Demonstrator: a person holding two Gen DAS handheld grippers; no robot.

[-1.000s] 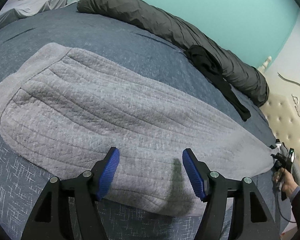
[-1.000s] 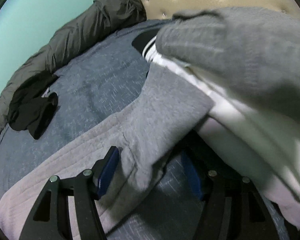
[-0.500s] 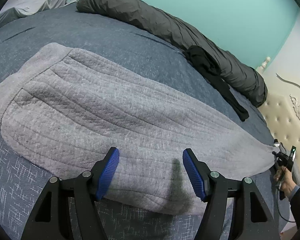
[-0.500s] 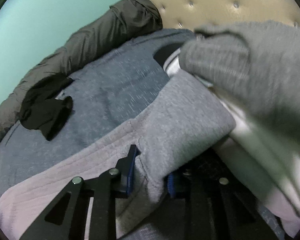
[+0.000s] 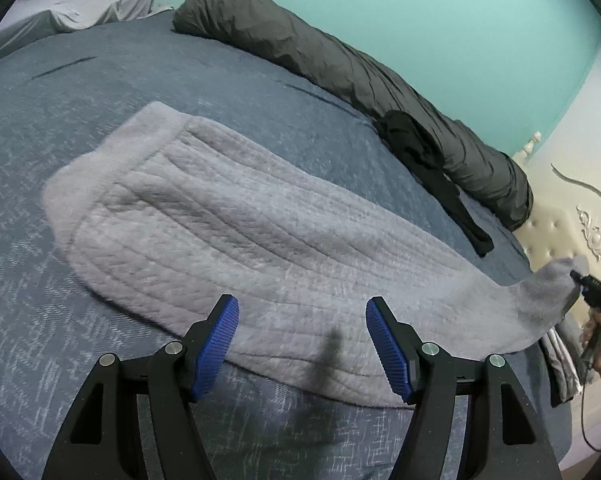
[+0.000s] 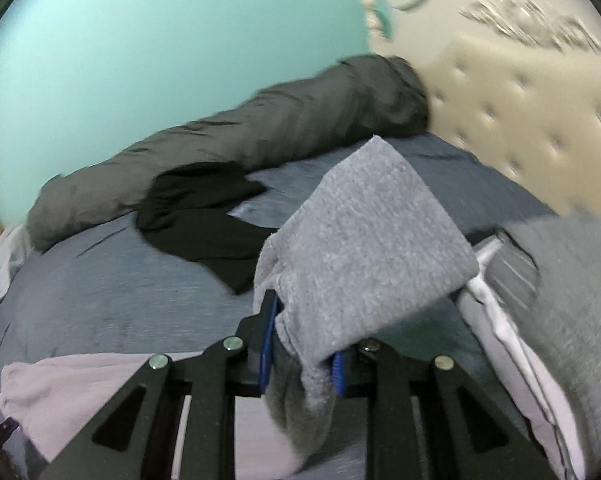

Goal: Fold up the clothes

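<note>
Right gripper [image 6: 300,344] has just closed on the grey garment's [image 5: 236,232] corner; left gripper [image 5: 302,344] gapes empty.

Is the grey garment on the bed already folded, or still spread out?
Mostly spread: the grey garment lies flat on the bed; only one end is lifted, clamped in the right gripper.
</note>
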